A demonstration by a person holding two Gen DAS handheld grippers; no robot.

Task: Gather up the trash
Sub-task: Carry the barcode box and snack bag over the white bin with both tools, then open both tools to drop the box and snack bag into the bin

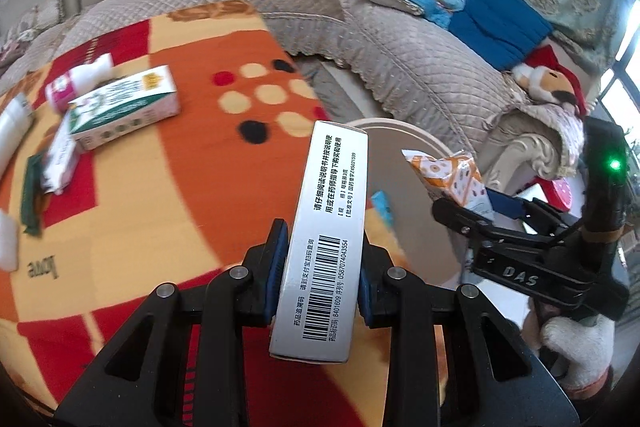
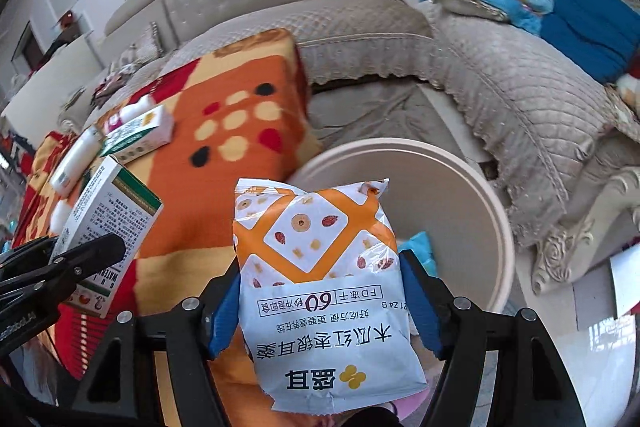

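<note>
Just short of the bin [image 1: 400,131], the left gripper [image 1: 322,267] clamps a box [image 1: 324,239] upright. In the right view, the right gripper [image 2: 320,307] pinches a packet [image 2: 320,267] at the bin's near rim. Both loads look ready for dropping; next, carry them over the bin and release.

Bright daylight, seemingly from right window [image 1: 628,67]; blurred, warped edges.

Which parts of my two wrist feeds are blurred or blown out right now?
Left wrist view: the medicine box in the jaws is sharp, the boxes on the blanket are motion-smeared, the window is blown out. Right wrist view: the snack pouch is crisp, edges bend from fisheye.
</note>
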